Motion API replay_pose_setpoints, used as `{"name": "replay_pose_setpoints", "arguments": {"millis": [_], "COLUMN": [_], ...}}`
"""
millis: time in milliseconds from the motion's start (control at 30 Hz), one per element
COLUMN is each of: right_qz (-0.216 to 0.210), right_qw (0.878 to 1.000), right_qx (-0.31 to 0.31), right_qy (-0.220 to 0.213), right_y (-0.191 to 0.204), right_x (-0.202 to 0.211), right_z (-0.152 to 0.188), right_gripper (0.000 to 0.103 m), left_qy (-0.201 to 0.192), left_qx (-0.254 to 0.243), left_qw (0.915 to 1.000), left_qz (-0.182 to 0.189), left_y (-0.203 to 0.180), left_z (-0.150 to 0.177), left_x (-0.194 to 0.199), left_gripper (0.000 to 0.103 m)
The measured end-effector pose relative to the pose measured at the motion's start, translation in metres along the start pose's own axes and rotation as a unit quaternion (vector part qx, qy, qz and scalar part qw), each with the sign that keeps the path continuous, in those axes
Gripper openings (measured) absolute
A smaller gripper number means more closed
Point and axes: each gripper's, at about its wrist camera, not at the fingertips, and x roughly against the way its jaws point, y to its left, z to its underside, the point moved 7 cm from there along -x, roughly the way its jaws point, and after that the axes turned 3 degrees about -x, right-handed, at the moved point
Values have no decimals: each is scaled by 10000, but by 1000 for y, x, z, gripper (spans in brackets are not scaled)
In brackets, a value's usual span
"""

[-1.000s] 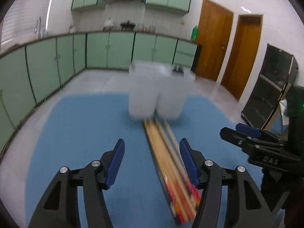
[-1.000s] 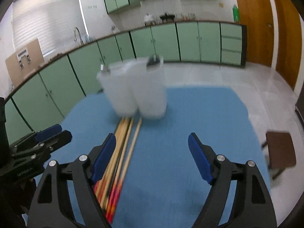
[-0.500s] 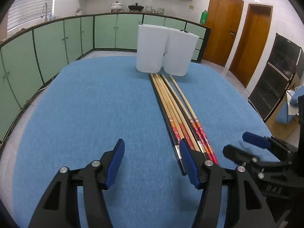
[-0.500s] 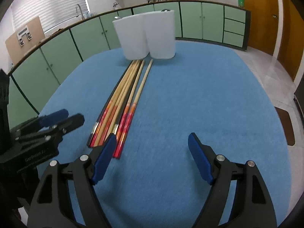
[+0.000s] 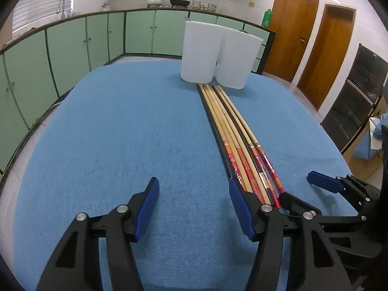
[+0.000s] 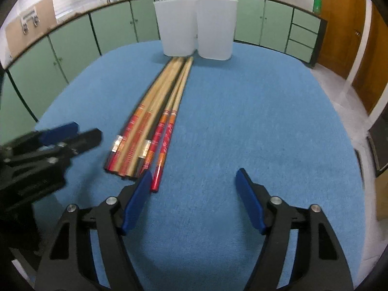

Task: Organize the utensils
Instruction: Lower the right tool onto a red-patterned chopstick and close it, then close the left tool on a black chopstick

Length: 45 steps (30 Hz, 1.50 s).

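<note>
Several long chopsticks [image 5: 232,131], wooden with red patterned ends and some black, lie side by side on the blue cloth; they also show in the right wrist view [image 6: 157,114]. Two white tall containers [image 5: 213,55] stand together at their far tips, seen also in the right wrist view [image 6: 196,28]. My left gripper [image 5: 194,206] is open and empty, low over the cloth, its right finger beside the chopsticks' near ends. My right gripper [image 6: 194,198] is open and empty, its left finger next to the rightmost chopstick's red end. Each gripper shows in the other's view [image 5: 339,194] [image 6: 48,143].
The blue cloth [image 5: 116,131] covers a table. Green kitchen cabinets [image 5: 72,48] run behind and to the left. Brown doors [image 5: 322,48] and a dark cabinet [image 5: 359,97] stand to the right.
Both grippers have pulled back from the containers toward the near ends of the chopsticks and lowered over the cloth. Both stay open and empty.
</note>
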Motion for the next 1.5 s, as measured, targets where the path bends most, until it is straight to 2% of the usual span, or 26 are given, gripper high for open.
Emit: {"name": "replay_pose_setpoints", "arguments": {"millis": [100, 133, 267, 300, 367, 467, 633, 867, 1267, 1500], "right_qz": [-143, -159, -367, -381, -436, -502, -488, -458, -464, -524], "right_qw": [9998, 9998, 9993, 9992, 9990, 9986, 9987, 9987, 9987, 9983], "right_qx": [-124, -136, -15, 35, 113, 159, -128, -191, -209, -239], "right_qy": [-18, -30, -61, -65, -72, -69, -79, -78, -82, -77], "right_y": [-7, -8, -2, 1, 6, 10, 0, -6, -9, -10], "right_x": [2, 3, 6, 6, 7, 8, 9, 8, 5, 6], "right_z": [-1, 0, 3, 4, 4, 5, 4, 4, 4, 5], "right_gripper": [67, 63, 40, 37, 19, 5, 5, 5, 6, 7], "left_qy": [-1, -6, -22, -30, -28, 4, 109, 311, 313, 373], "left_qx": [-35, -58, -221, -249, -291, -314, -434, -564, -457, -653], "left_qw": [10000, 10000, 9998, 9997, 9996, 9995, 9990, 9979, 9981, 9966], "left_qz": [-19, -28, -14, -17, -24, -7, 52, 39, -257, -326], "left_y": [-2, -2, -10, -11, -13, -13, -19, -25, -5, -11], "left_z": [0, 0, 3, 3, 3, 4, 5, 9, 13, 15], "left_x": [1, 1, 5, 5, 5, 5, 0, -7, 1, -1], "left_gripper": [59, 59, 59, 59, 59, 59, 59, 59, 61, 60]}}
